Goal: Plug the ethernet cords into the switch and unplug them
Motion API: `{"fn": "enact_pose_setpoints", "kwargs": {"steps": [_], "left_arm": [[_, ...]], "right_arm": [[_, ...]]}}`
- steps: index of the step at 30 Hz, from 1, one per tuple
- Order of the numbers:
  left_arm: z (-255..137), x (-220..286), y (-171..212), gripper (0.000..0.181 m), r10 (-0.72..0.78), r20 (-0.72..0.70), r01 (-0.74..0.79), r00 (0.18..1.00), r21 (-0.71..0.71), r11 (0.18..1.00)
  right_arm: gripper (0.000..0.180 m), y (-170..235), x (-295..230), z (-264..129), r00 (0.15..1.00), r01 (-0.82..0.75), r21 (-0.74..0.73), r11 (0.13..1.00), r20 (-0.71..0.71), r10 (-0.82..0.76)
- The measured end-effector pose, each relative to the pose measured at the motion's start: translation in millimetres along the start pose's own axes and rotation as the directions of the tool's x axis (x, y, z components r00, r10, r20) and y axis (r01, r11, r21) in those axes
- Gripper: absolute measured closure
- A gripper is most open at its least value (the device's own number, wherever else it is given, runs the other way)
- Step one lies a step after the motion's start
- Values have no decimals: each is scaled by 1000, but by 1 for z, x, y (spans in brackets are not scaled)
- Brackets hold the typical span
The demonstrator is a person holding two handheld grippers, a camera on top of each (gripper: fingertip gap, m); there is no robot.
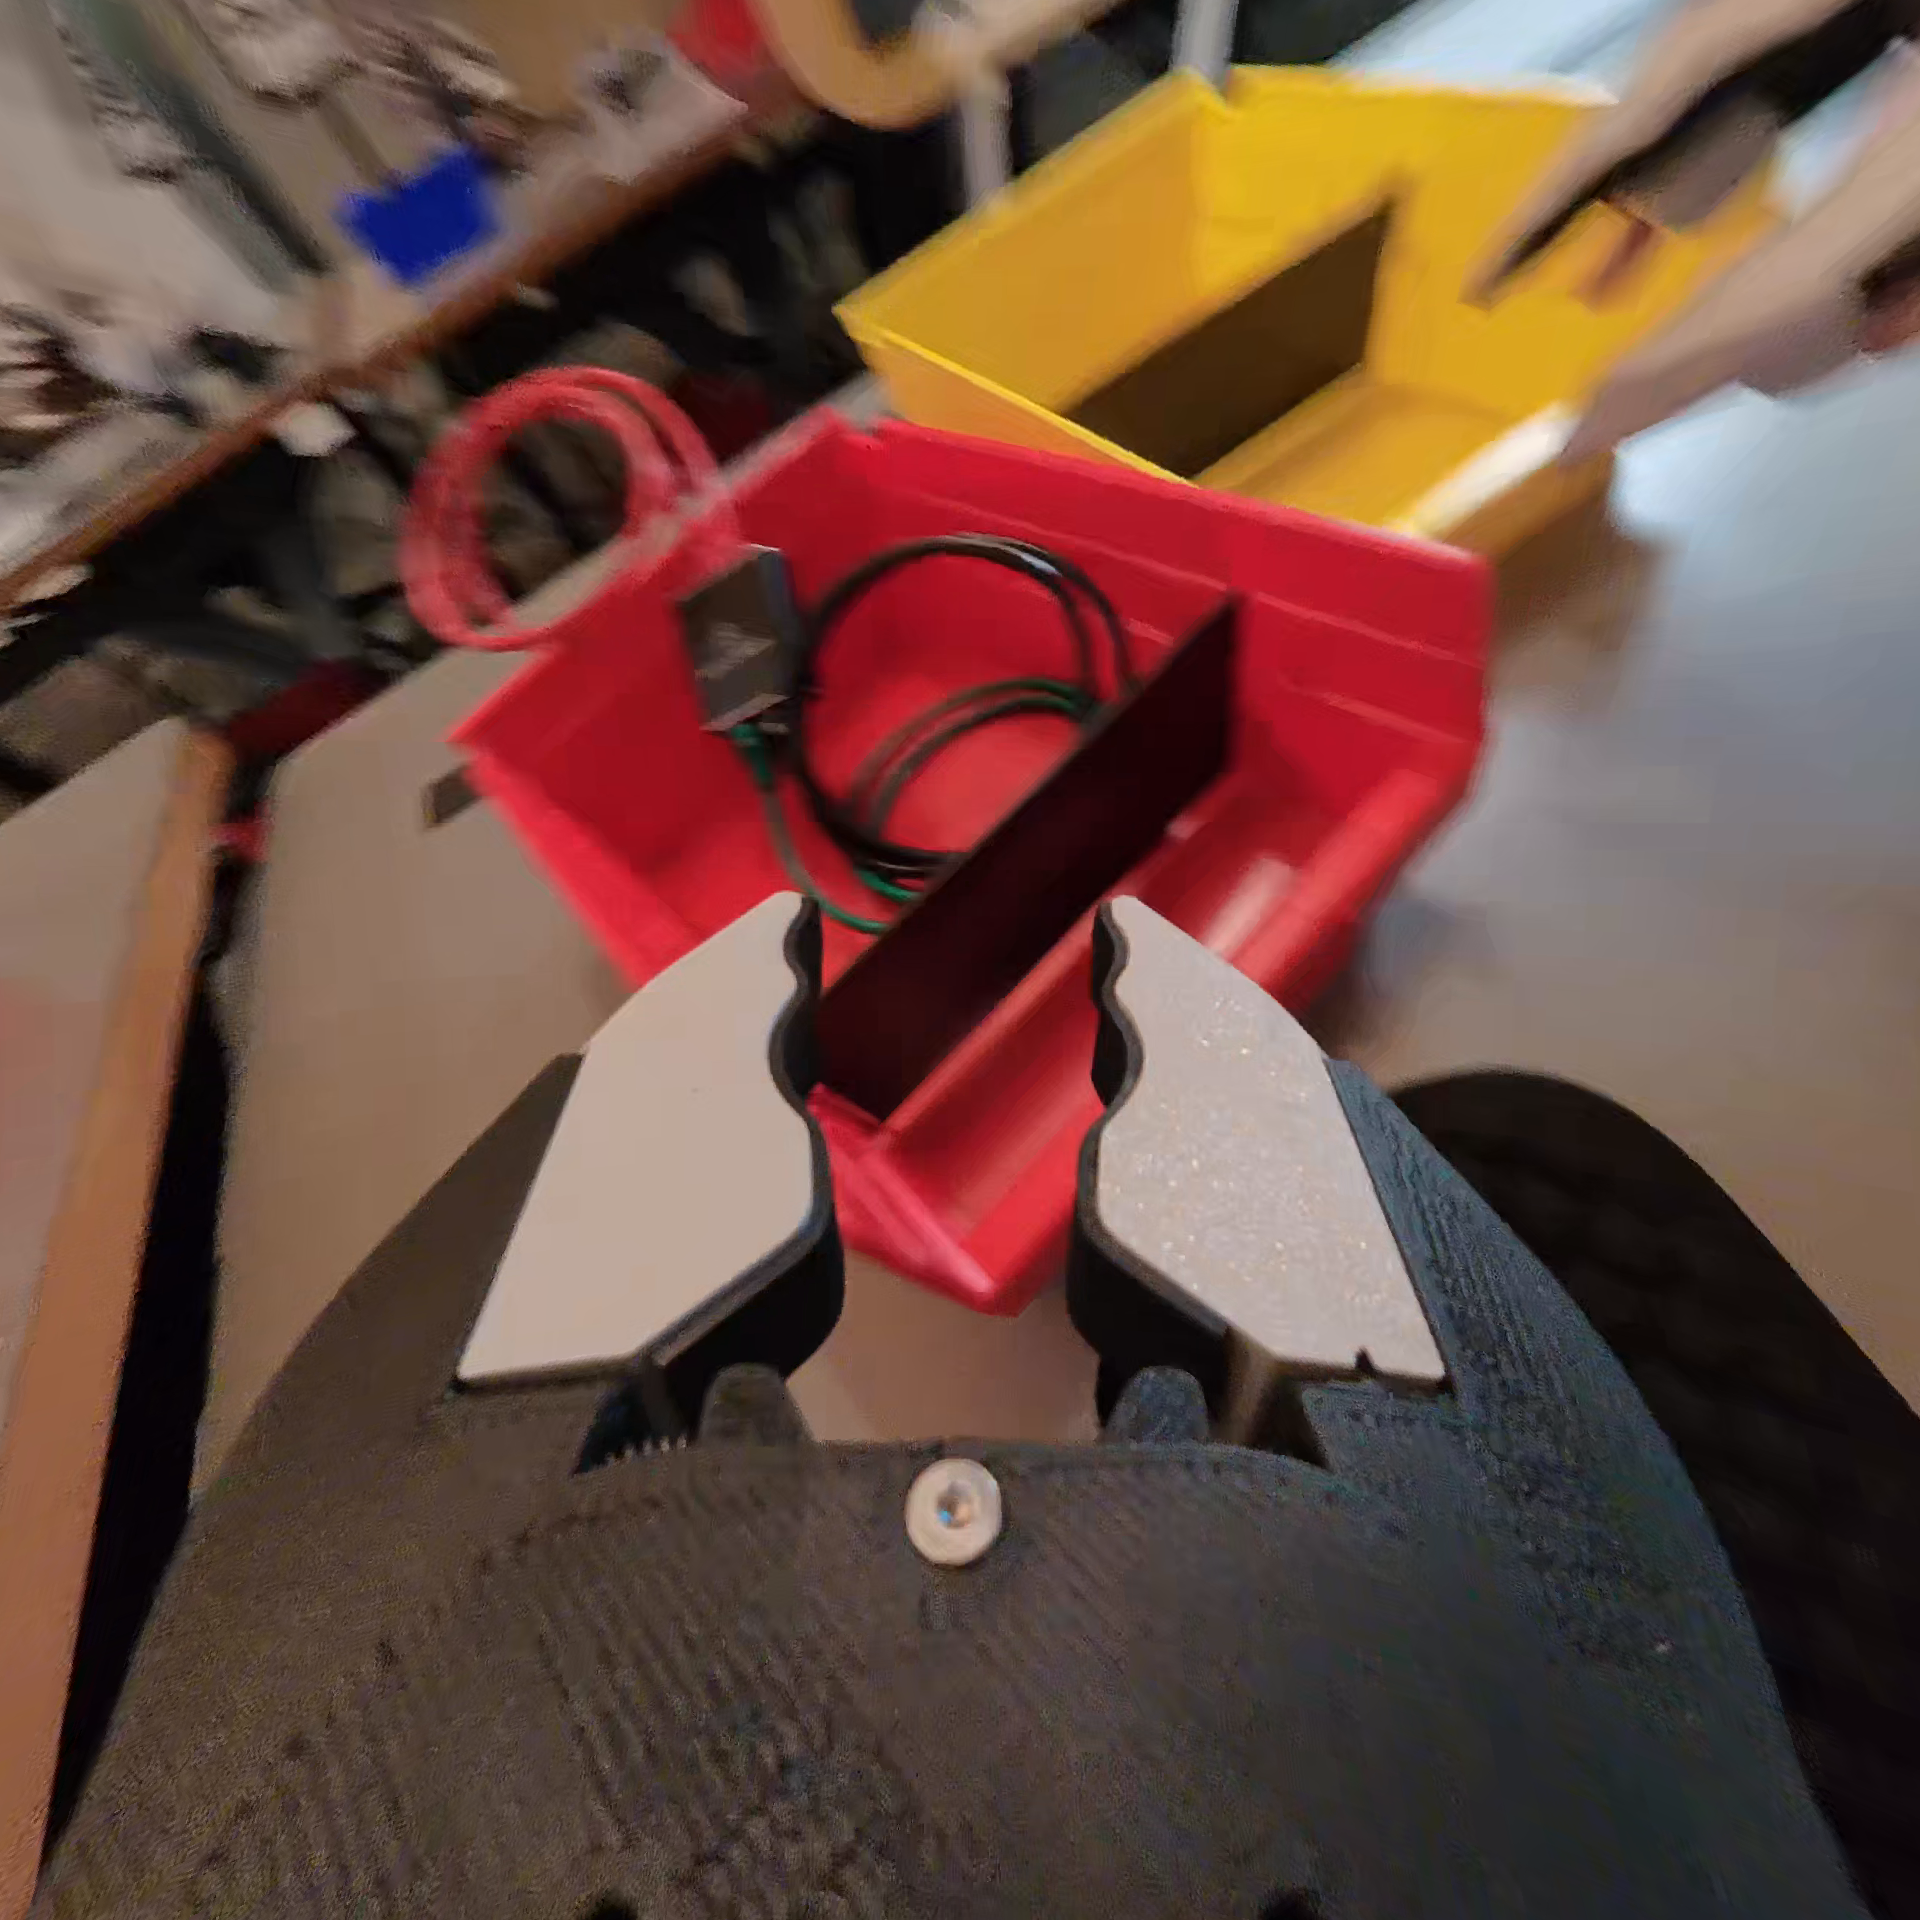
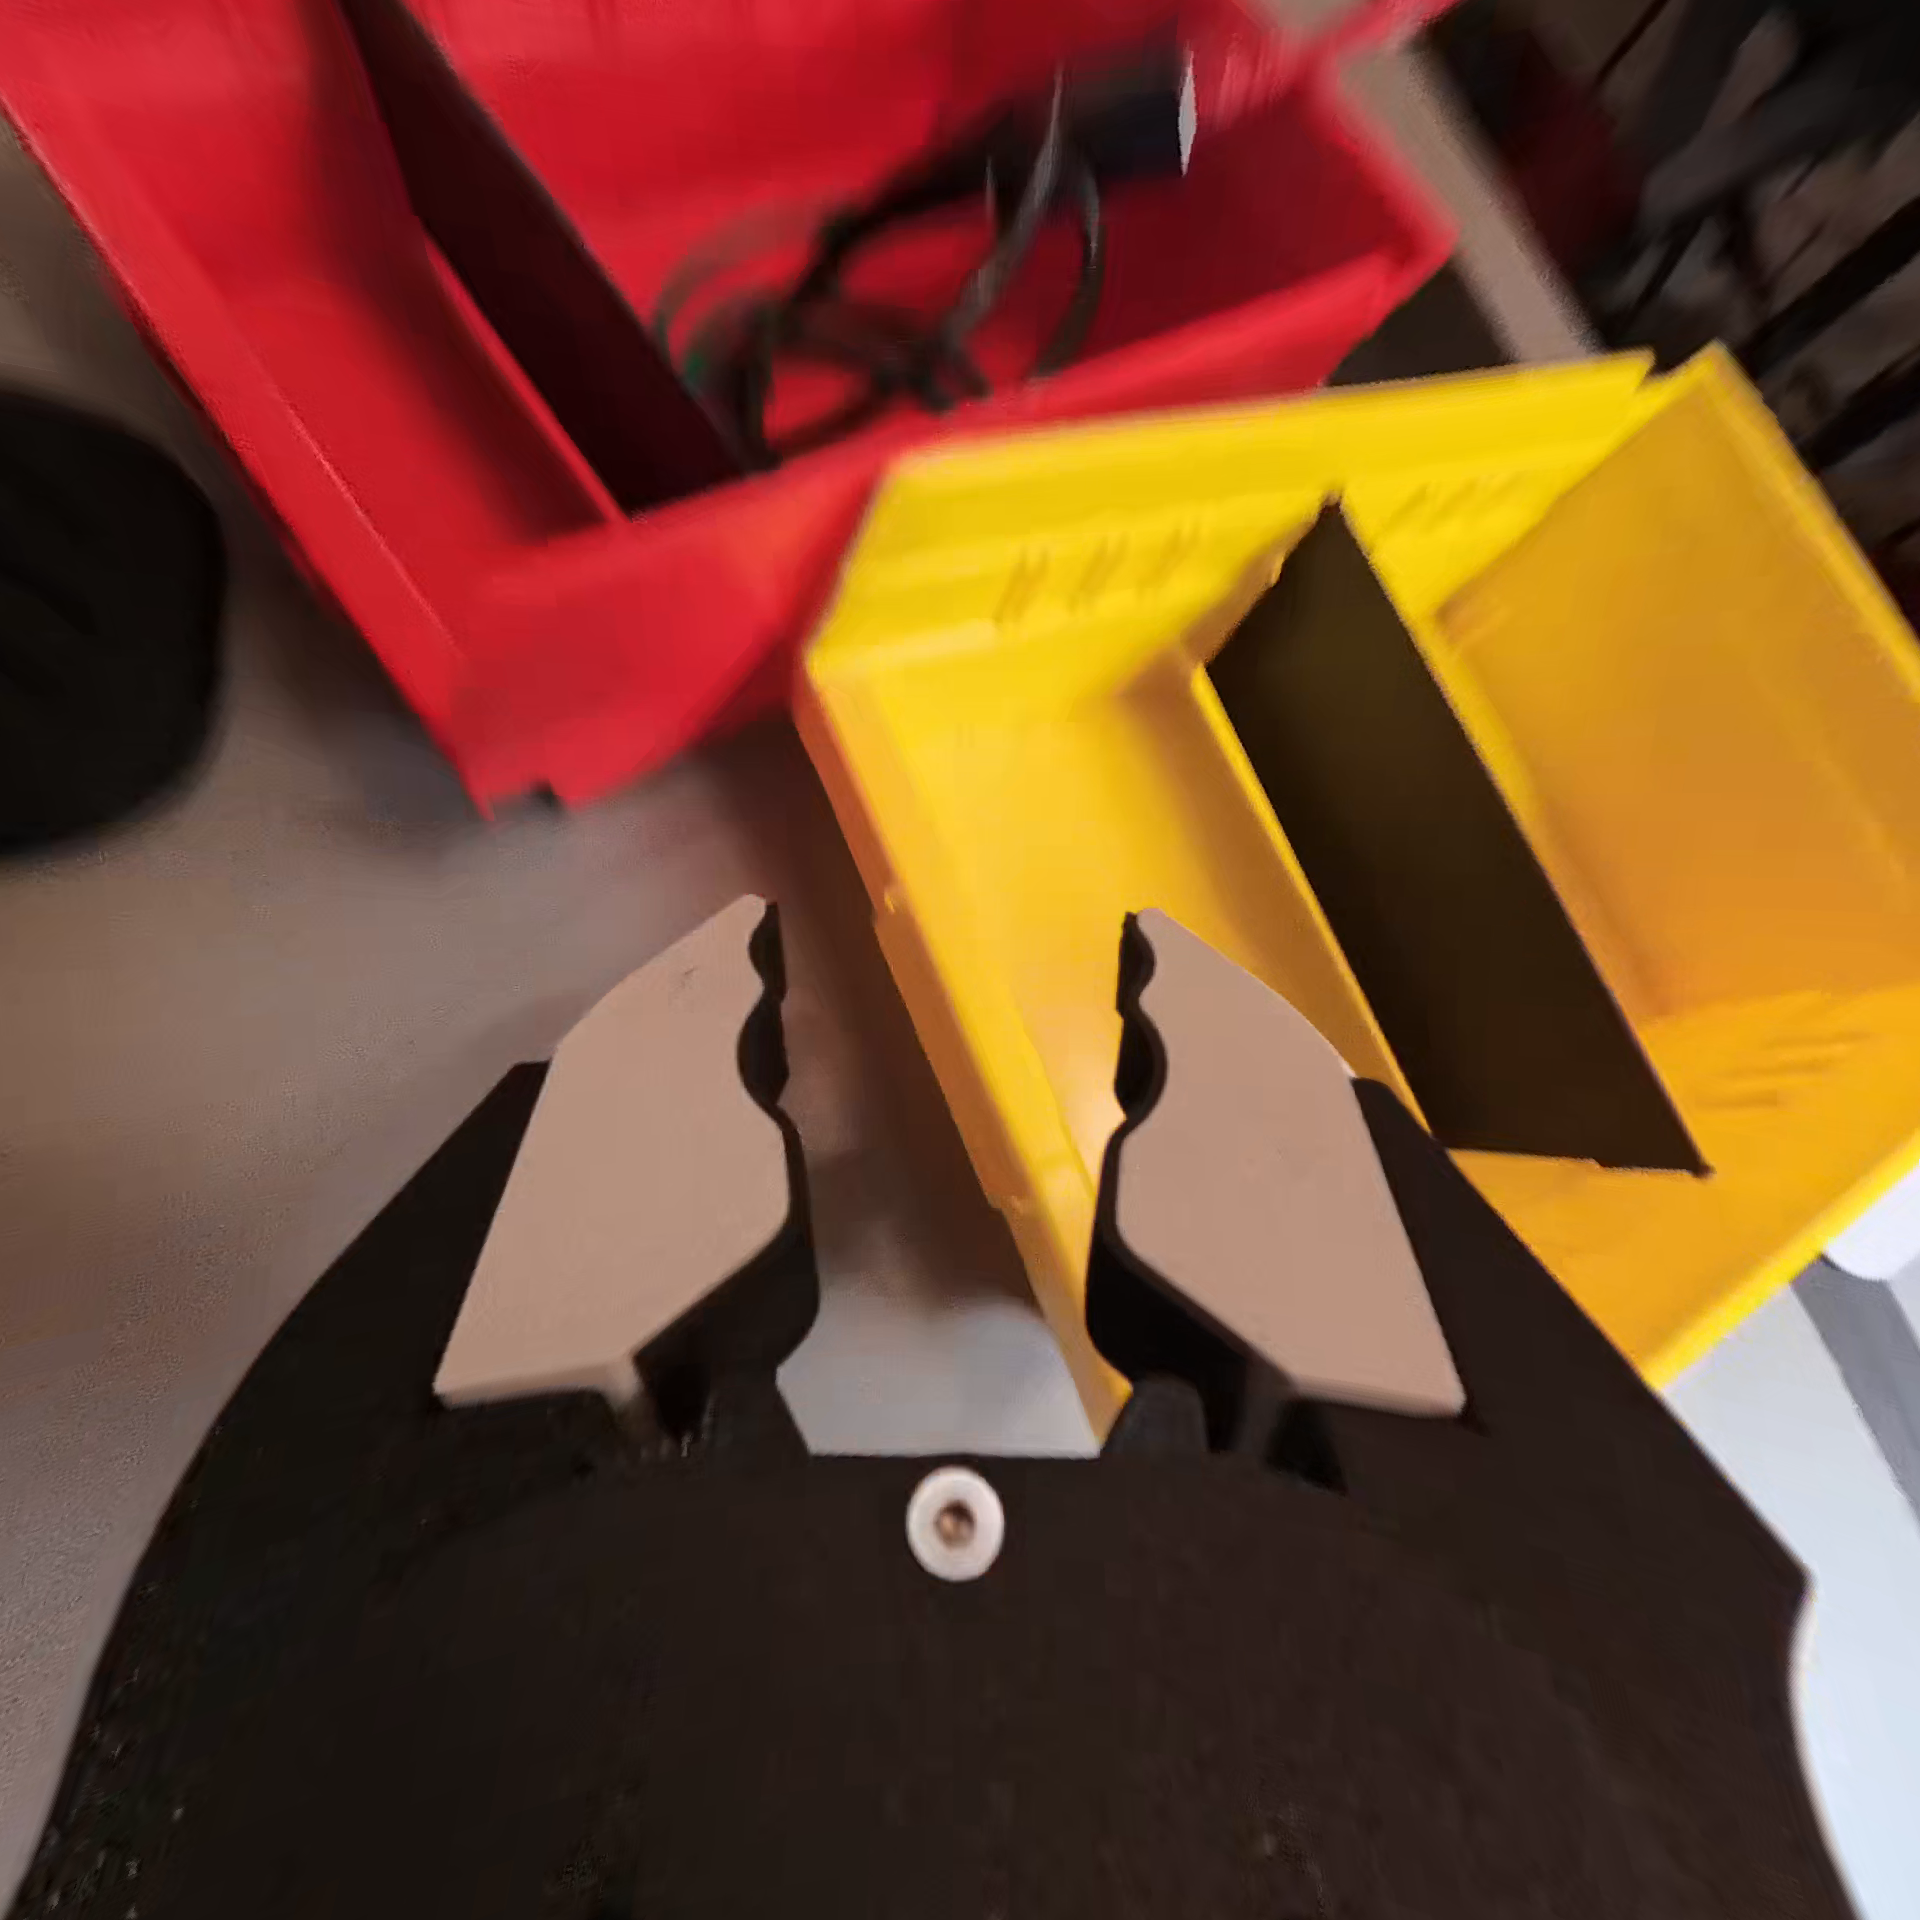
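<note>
red bin (image 1: 1351,665) on the tabletop (image 1: 1662,727) holds the only cords in view: a coil of black and green cord (image 1: 935,727) with a small dark box (image 1: 738,644) at its end, in the compartment left of the dark divider (image 1: 1039,883). cannot tell whether that box is the switch; both views are motion-blurred. a red coiled cord (image 1: 540,509) hangs over the bin's far corner.

left gripper (image 1: 951,997): fingers spread apart, nothing between them, hovering over the near end of the bin above the divider.
right gripper (image 2: 951,997): fingers likewise apart and empty, over the near edge of the yellow bin (image 2: 1039,727), which looks empty apart from its own divider (image 2: 1455,883).

risks, as judged:
- cords are looped over one another; pulling one plug may drag the whole coil and the box with it.
- divider and bin walls crowd the approach; a finger could strike the divider or tip the light bin.
- red coil sits at the rim and could slip off the far side if the bin is nudged.
- the two bins touch or nearly touch, so a shove on one moves the other.

black rounded object (image 2: 94,623) lies on the tabletop beside the red bin, clear of the cords.
</note>
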State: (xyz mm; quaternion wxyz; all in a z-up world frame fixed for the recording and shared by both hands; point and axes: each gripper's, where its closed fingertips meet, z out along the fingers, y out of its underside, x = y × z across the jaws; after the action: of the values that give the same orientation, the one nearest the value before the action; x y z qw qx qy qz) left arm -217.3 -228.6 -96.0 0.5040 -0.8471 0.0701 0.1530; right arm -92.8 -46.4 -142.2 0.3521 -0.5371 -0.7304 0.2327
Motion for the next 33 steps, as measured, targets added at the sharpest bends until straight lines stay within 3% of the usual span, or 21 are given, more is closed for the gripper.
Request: {"fn": "enact_pose_setpoints", "kwargs": {"steps": [5,7,10,12,23,33], "left_arm": [[49,58,38,117,201,-273,-276,941,-272,922],[66,65,55,118,229,-333,-345,915,-348,872],[79,78,65,130,195,-432,-369,880,-367,854],[84,80,63,144,165,-443,-344,881,-361,867],[106,69,55,149,227,-388,-353,893,-294,888],[147,46,43,150,227,-349,-341,909,-308,888]], "right_arm": [[119,41,5,45,990,131,-242,961,74,-116],[141,60,0,57,986,154,-328,932,115,-123],[145,69,0,51,985,163,-331,929,112,-133],[146,81,-2,34,989,139,-334,932,94,-114],[146,217,45,-100,988,13,-404,915,-134,-73],[149,270,138,-123,971,17,-462,887,-202,-124]]}}
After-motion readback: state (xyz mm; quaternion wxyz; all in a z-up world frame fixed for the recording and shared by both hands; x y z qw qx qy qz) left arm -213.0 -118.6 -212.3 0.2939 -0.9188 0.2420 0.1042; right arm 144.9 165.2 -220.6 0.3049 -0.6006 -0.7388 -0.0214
